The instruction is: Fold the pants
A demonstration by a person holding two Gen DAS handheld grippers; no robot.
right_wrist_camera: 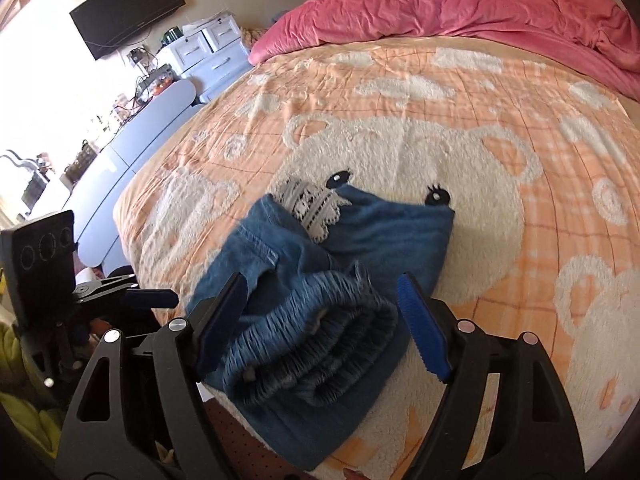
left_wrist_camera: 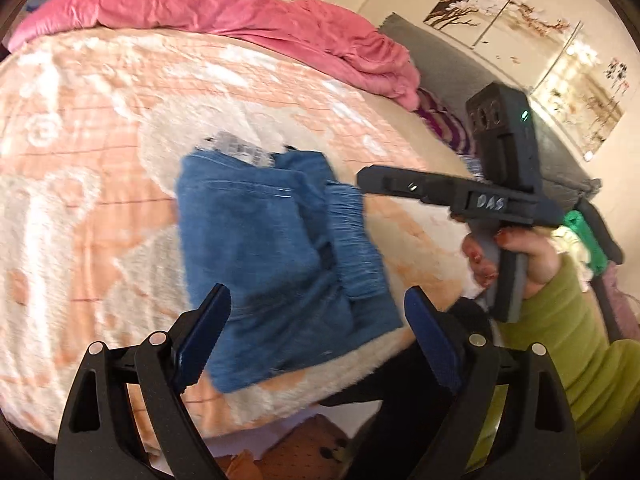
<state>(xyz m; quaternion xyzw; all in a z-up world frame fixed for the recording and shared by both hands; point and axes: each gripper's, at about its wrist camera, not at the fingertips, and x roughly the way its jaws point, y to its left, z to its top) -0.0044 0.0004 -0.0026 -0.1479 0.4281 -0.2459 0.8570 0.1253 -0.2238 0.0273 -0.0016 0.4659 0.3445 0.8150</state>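
Blue denim pants (left_wrist_camera: 276,252) lie folded into a compact bundle near the front edge of the bed, with a grey patterned lining (left_wrist_camera: 240,148) showing at the far end. They also show in the right wrist view (right_wrist_camera: 320,280), elastic waistband (right_wrist_camera: 312,348) nearest. My left gripper (left_wrist_camera: 316,336) is open and empty, just above the bundle's near end. My right gripper (right_wrist_camera: 324,328) is open, its jaws on either side of the waistband, not closed on it. The right gripper also shows in the left wrist view (left_wrist_camera: 364,180), at the bundle's right edge.
The bed has an orange and white bear blanket (right_wrist_camera: 440,100). A pink duvet (right_wrist_camera: 460,8) is heaped along the far side. A blue dresser and bench (right_wrist_camera: 132,148) stand left of the bed. A purple striped cloth (left_wrist_camera: 444,124) lies at the right.
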